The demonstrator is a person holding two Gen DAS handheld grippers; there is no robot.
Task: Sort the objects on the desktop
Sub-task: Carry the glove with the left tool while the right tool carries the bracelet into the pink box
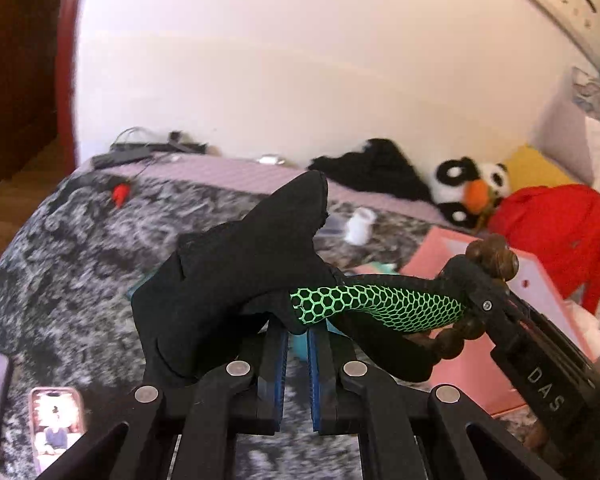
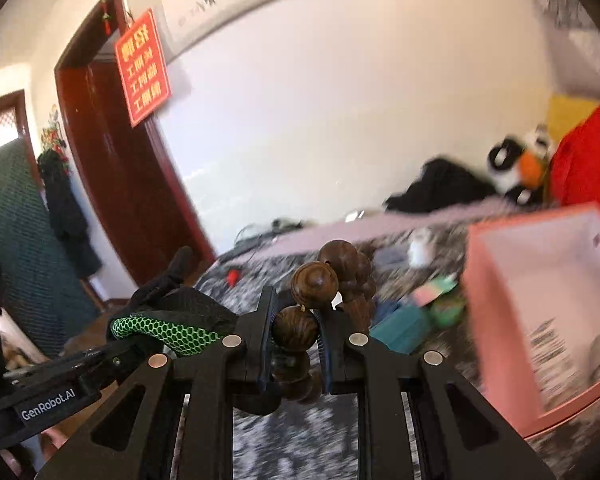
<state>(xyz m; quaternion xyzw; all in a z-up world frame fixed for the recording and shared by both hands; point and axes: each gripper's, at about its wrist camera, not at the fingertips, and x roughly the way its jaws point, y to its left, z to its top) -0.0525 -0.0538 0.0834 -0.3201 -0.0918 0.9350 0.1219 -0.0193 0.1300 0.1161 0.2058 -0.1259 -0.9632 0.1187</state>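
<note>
A grey mottled blanket (image 1: 80,248) covers the bed, with a pink box (image 2: 540,320) at its right. Left claw (image 1: 298,336) is clenched on a black glove (image 1: 236,276) with green mesh, held above the blanket. Just beside it, right claw (image 2: 296,336) grasps a wooden bead bracelet (image 2: 314,284), beads bunched above its tips.

The pink box (image 2: 540,320) stands open at three o'clock; teal clutter (image 2: 400,330) crowds its near side.
</note>
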